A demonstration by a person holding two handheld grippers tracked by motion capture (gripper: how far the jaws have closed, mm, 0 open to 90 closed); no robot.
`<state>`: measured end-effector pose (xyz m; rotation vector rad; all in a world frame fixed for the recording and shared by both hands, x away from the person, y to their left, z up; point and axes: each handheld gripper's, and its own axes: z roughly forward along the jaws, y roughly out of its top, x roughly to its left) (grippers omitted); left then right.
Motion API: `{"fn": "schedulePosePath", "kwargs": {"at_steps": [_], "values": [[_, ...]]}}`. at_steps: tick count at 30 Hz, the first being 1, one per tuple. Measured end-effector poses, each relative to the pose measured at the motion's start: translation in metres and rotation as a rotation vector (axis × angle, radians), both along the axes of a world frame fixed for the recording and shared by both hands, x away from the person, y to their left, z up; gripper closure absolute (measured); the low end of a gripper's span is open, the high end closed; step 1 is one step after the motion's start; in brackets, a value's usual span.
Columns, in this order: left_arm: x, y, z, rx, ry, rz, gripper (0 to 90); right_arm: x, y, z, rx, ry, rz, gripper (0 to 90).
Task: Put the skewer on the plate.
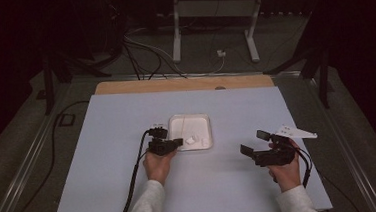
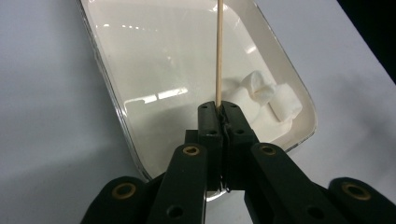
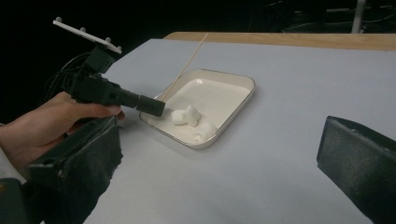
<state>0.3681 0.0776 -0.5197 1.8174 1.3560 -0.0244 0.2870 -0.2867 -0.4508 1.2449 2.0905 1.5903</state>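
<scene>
White tray point(image 1: 204, 122) sits mid-worktop point(image 1: 131, 190), shallow, rounded corners, thin metallic-looking rim. Contents: a few marshmallows point(image 3: 186, 115) clustered at one end of the tray point(image 2: 112, 93), in the corner nearest the person's right side in the high view; three pieces as far as I can count, touching or nearly touching one another point(image 2: 273, 95). Rest of the tray floor point(image 3: 219, 95) is bare white.

Left gripper point(image 1: 177, 143): jaws pinched together on a thin wooden skewer point(image 2: 219, 51). Skewer rises out of the jaw tips and runs up over the tray interior; in the right gripper view it slants up and away above the tray's far edge point(image 3: 187, 65). Gripper point(image 2: 218, 108) tips sit over the tray's near rim, just beside the marshmallows; can't tell whether they touch one. From the right gripper view the left gripper point(image 3: 156, 107) tip is just beside the marshmallow cluster, held by the left hand point(image 3: 42, 126).

Right gripper point(image 1: 254, 142): jaws spread wide, nothing between them, held by the right hand point(image 1: 284, 169) above the worktop point(image 3: 289, 84), well apart from the tray to its right. Its camera looks across at the tray with both black jaws at the frame edges.

Worktop surface is pale blue-grey, wood strip point(image 1: 184, 83) along the far edge.
</scene>
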Motion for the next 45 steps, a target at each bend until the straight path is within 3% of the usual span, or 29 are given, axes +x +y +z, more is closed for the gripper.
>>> {"fn": "schedulePosePath", "kwargs": {"at_steps": [9, 16, 19, 25, 34, 39, 45], "values": [[-0.002, -0.002, 0.0, 0.003, -0.003, -0.002, 71.2, 0.0, 0.0, 0.0, 0.002, -0.002, 0.001, 0.0], [-0.007, 0.005, 0.012, -0.056, -0.076, -0.021, 47.2, -0.001, 0.0, 0.001, 0.004, -0.004, 0.002, 0.0], [-0.01, 0.011, 0.02, -0.052, -0.113, -0.025, 33.8, -0.001, 0.0, 0.0, 0.003, -0.006, 0.002, 0.0], [-0.026, 0.026, 0.042, 0.009, -0.245, -0.021, 17.0, -0.002, 0.002, 0.0, -0.004, -0.018, 0.007, 0.0], [-0.058, 0.058, 0.07, 0.015, -0.393, -0.034, 1.9, -0.005, 0.003, 0.0, -0.012, -0.041, 0.002, 0.0], [-0.077, 0.08, 0.073, 0.04, -0.474, -0.031, 0.7, -0.011, 0.002, -0.001, -0.043, -0.068, -0.002, 0.0], [-0.098, 0.106, 0.069, 0.062, -0.562, -0.004, 0.7, -0.018, -0.004, -0.005, -0.033, -0.097, -0.024, 0.0]]}}
